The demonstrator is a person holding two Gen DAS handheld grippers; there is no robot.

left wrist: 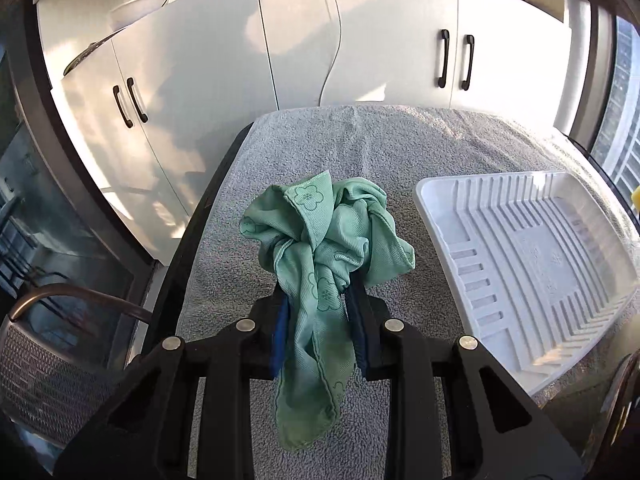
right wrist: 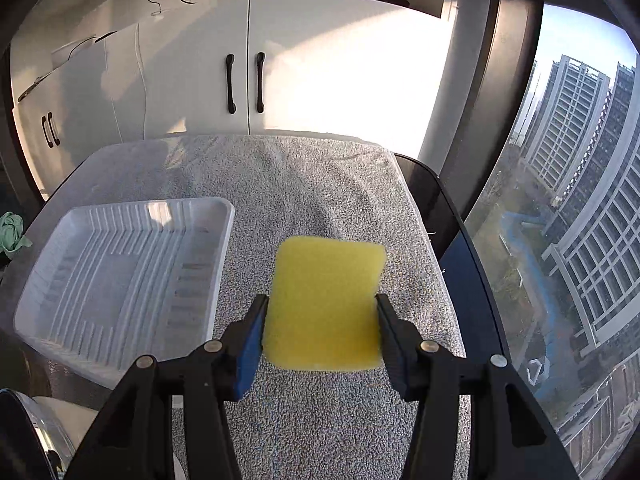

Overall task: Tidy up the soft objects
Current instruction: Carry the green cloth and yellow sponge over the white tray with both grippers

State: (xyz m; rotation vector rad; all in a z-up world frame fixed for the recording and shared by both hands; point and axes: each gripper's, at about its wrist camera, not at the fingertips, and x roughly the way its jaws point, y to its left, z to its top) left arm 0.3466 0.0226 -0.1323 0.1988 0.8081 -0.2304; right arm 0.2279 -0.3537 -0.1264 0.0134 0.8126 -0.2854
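My left gripper (left wrist: 320, 292) is shut on a crumpled green cloth (left wrist: 324, 240) with a flower print; the cloth bunches above the fingers and hangs down between them, over the grey towel (left wrist: 400, 140). My right gripper (right wrist: 320, 304) is shut on a yellow sponge (right wrist: 324, 304), held flat between both fingers above the towel (right wrist: 300, 176). An empty white ribbed plastic tray (left wrist: 536, 264) lies to the right of the left gripper and to the left of the right gripper (right wrist: 120, 276). The green cloth shows at the far left edge of the right wrist view (right wrist: 12, 232).
The grey towel covers a dark table (right wrist: 460, 240). White cabinets with black handles (left wrist: 452, 60) stand behind the table. A mesh chair (left wrist: 48, 360) is at lower left. A large window (right wrist: 580, 200) is on the right.
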